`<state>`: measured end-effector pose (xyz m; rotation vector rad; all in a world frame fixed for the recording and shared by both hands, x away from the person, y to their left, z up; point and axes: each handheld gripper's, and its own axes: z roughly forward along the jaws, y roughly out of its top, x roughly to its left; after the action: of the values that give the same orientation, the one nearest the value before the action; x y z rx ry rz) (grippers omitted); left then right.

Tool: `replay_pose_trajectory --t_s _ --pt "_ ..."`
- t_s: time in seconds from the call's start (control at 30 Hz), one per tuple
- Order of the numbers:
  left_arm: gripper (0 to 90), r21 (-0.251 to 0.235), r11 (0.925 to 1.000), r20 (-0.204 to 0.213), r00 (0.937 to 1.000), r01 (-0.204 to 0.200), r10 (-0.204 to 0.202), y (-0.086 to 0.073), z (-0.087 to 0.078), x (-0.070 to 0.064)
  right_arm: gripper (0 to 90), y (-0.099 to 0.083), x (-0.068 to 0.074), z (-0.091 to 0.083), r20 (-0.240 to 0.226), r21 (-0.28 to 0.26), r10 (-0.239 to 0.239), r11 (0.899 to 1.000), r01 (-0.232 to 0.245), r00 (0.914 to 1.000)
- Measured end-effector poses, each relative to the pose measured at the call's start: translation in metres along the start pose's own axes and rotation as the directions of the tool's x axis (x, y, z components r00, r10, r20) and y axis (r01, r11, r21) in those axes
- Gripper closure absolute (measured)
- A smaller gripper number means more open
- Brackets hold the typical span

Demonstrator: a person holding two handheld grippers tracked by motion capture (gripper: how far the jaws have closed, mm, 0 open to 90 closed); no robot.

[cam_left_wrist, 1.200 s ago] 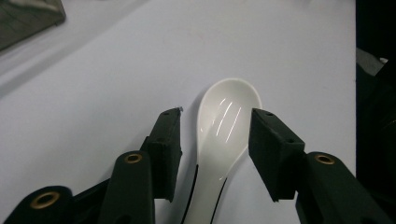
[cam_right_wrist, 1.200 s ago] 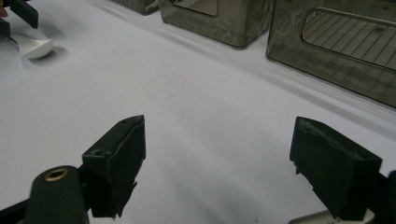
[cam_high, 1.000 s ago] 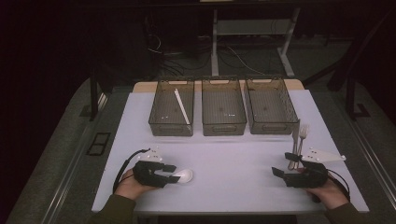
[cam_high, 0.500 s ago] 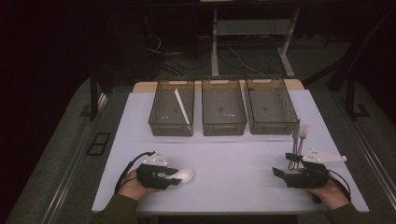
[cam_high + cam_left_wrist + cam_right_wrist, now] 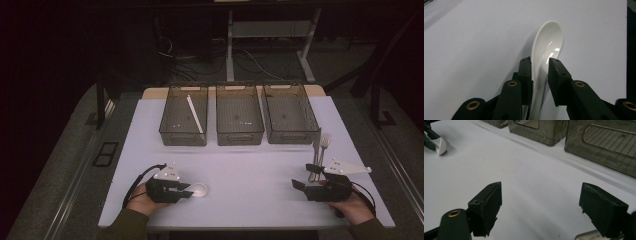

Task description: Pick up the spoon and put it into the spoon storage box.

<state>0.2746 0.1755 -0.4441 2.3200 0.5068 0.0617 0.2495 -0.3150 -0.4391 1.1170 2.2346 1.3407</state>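
Note:
A white ceramic spoon lies on the white table, and my left gripper is shut on its handle, bowl pointing away from me. From above, the spoon sits at the front left with the left gripper on it. My right gripper stands open at the front right, just in front of a metal fork and knife. In the right gripper view, the right gripper has bare table between its jaws, and a metal handle end peeks in by the right jaw.
Three dark mesh bins stand in a row at the back: the left bin holds a white stick, while the middle bin and right bin look empty. The table's front edge runs close to both hands.
My left gripper has shifted slightly toward the near table edge with the spoon in it. The right gripper has barely moved.

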Motion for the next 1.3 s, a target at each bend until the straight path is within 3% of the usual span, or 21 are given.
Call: replay_pose_trajectory --t_s 0.2,0.3,0.5,0.63,0.93,1.3 --pt "75.6 0.014 0.9999 0.005 1.0000 -0.006 0.006 0.001 -0.001 -0.002 18.1 0.000 0.000 0.000 -0.001 0.000 -0.002 1.000 0.002 1.0000" --pt "80.0 0.002 1.0000 0.032 0.9994 0.007 -0.007 0.000 -0.004 -0.002 18.1 0.000 0.000 0.000 -0.001 0.001 0.002 1.000 -0.002 1.0000" --pt "82.2 0.006 1.0000 0.026 0.9997 0.001 -0.001 0.000 -0.004 -0.003 18.2 0.000 0.000 0.000 0.000 0.004 0.001 1.000 -0.001 1.0000" --pt "82.5 0.005 1.0000 -0.016 0.9999 -0.004 0.004 0.003 -0.005 -0.005 18.2 0.000 0.000 -0.001 -0.002 0.003 -0.001 1.000 0.001 1.0000" --pt "82.5 -0.070 0.9955 -0.038 0.9970 0.065 -0.067 0.007 -0.012 0.002 18.2 0.000 0.000 0.000 -0.004 0.003 -0.001 1.000 0.001 1.0000" --pt "82.4 -0.097 0.9929 -0.039 0.9965 0.070 -0.074 0.022 -0.009 0.005 18.2 0.001 0.000 0.000 -0.006 -0.001 -0.005 1.000 0.005 1.0000"
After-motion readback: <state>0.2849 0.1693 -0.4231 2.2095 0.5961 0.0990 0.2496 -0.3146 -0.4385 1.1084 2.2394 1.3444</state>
